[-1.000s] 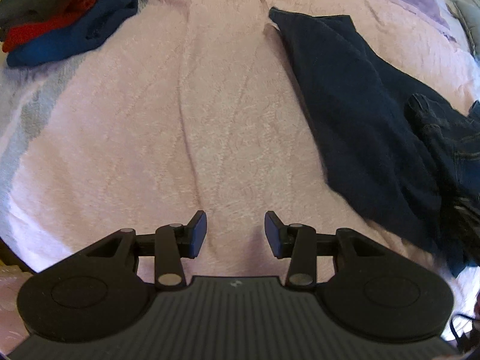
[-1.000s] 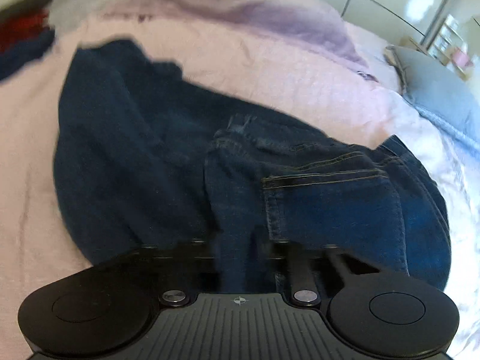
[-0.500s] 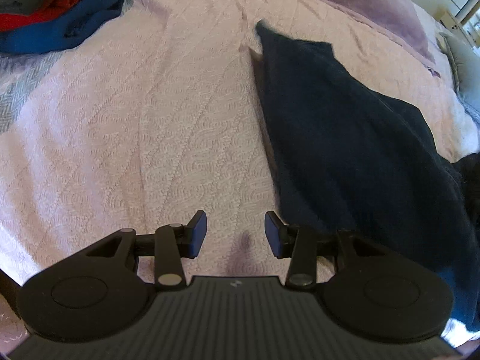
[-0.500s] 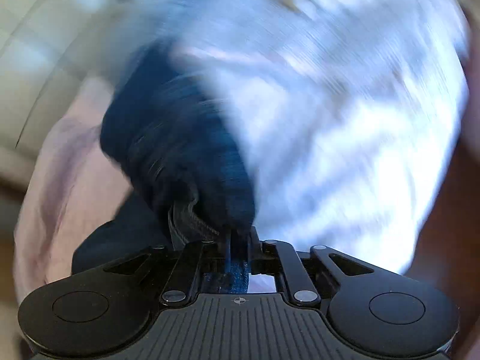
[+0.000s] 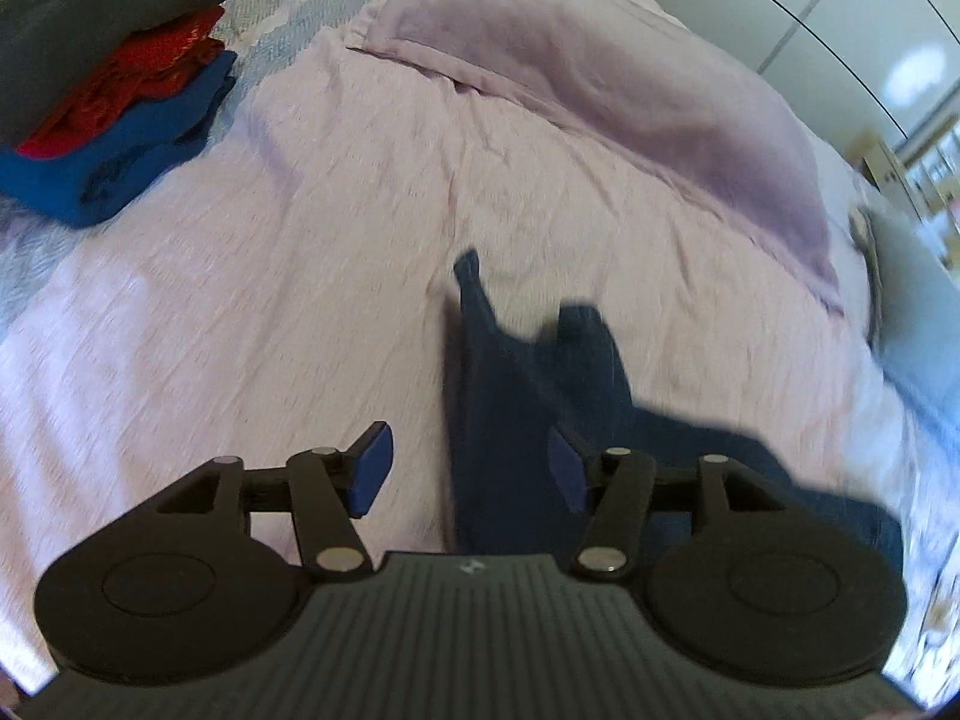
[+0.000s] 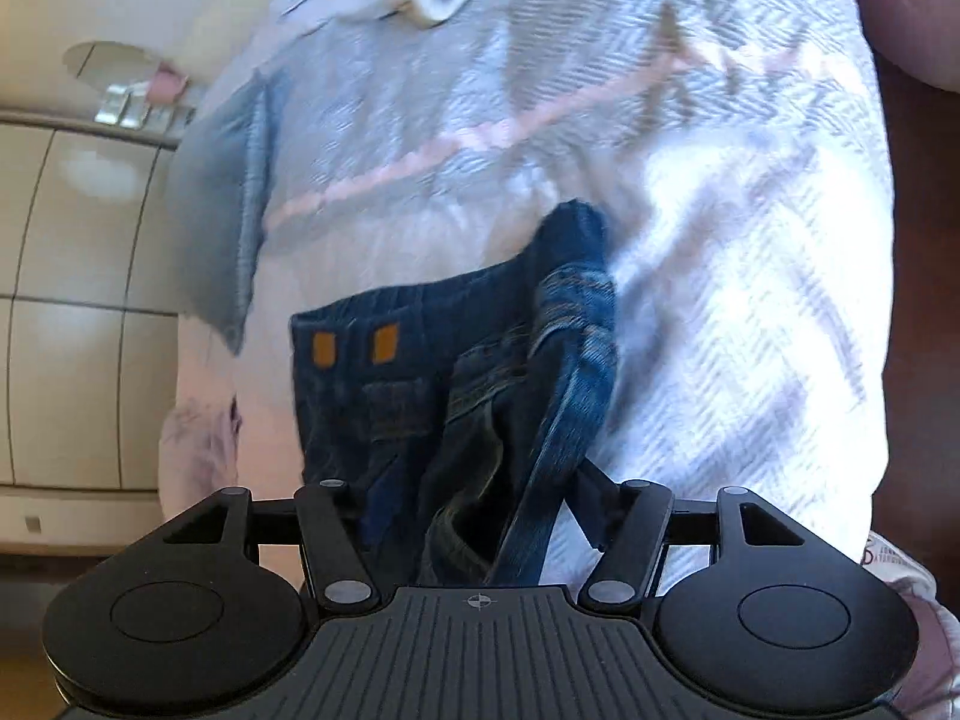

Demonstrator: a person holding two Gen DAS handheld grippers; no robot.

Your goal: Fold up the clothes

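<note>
A dark navy garment (image 5: pixel 528 372) lies spread on the pink bedspread (image 5: pixel 270 300). My left gripper (image 5: pixel 468 456) hovers over its near edge with its jaws opening. The cloth lies under the gap and by the right finger (image 5: pixel 564 468), and nothing is pinched. In the right wrist view, blue jeans (image 6: pixel 420 372) with two orange labels lie bunched on a white and grey patterned blanket (image 6: pixel 720 240). My right gripper (image 6: pixel 474 498) has its jaws opening. A fold of the jeans runs loosely between them and hides the left finger.
A stack of folded clothes (image 5: pixel 120 120), dark grey over red over blue, sits at the far left of the bed. A lilac cover (image 5: pixel 630 90) lies at the back and a grey pillow (image 6: pixel 222 210) beside the jeans. Wardrobe doors (image 6: pixel 78 300) stand past the bed.
The left gripper shifted over the navy garment's edge and widened. The right gripper swung and rolled away with the jeans, over the patterned blanket, and went from shut on them to wide apart.
</note>
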